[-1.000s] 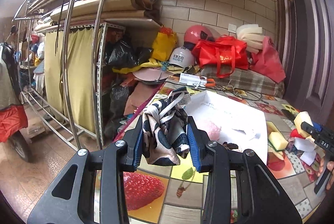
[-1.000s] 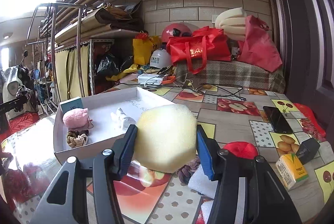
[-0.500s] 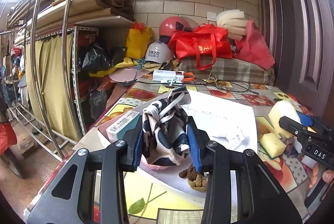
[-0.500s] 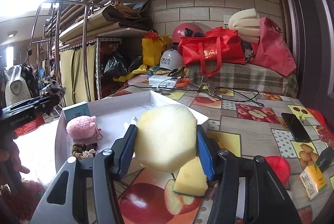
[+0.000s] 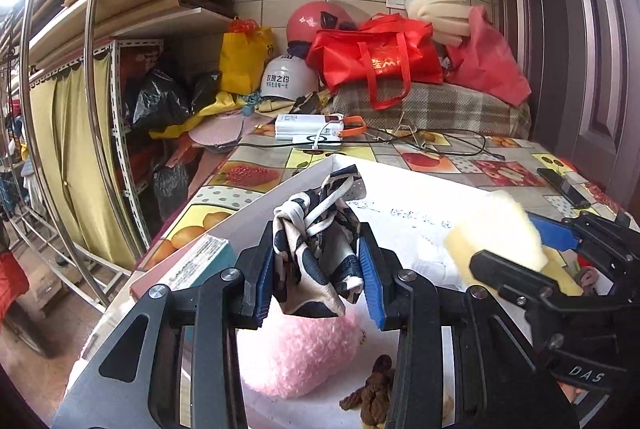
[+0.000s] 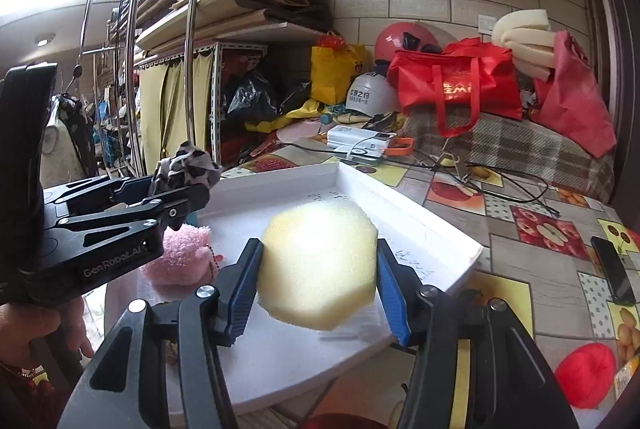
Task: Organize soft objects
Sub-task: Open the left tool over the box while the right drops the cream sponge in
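Left wrist view: my left tool (image 5: pixel 316 261) grips a patterned cloth (image 5: pixel 316 245) above the white tray (image 6: pixel 400 213). My right tool (image 6: pixel 318 283) clamps a yellow sponge (image 6: pixel 320 261) over it.

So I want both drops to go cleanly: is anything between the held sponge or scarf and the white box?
Nothing blocks the yellow sponge; bare floor of the white box lies beneath it. Under the patterned scarf sits a pink plush toy, so it could land there.

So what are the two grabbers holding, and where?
The left gripper pinches a crumpled patterned cloth around its bunched middle. The right gripper squeezes a yellow sponge by its two opposite sides.
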Action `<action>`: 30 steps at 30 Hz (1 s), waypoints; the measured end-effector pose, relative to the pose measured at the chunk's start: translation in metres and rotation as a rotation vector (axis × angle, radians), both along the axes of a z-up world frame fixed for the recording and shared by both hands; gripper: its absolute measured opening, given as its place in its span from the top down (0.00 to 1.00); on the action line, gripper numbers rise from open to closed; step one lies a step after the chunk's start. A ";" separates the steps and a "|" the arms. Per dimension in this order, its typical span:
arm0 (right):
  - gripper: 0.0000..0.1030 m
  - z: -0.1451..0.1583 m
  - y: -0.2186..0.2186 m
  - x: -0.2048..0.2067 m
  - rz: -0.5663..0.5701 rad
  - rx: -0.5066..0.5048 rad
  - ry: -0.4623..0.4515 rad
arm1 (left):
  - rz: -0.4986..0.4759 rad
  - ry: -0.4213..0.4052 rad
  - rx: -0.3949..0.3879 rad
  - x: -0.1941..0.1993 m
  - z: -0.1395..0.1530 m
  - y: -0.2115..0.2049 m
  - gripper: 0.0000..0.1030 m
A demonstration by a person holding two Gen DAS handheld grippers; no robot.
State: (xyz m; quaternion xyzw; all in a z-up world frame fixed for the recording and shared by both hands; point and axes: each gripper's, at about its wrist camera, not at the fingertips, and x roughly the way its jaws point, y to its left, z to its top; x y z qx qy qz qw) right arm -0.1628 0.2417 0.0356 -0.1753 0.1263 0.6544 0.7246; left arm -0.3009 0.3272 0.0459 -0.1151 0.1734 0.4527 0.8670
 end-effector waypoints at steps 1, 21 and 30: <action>0.47 -0.002 0.008 0.000 0.004 -0.020 0.002 | 0.001 0.001 -0.005 0.001 0.000 0.004 0.64; 0.00 0.003 0.018 -0.003 -0.138 0.031 -0.078 | 0.222 -0.046 0.051 -0.016 -0.001 0.004 0.00; 0.00 0.007 -0.025 -0.015 -0.180 0.092 -0.091 | 0.254 -0.077 0.052 -0.024 0.000 -0.020 0.00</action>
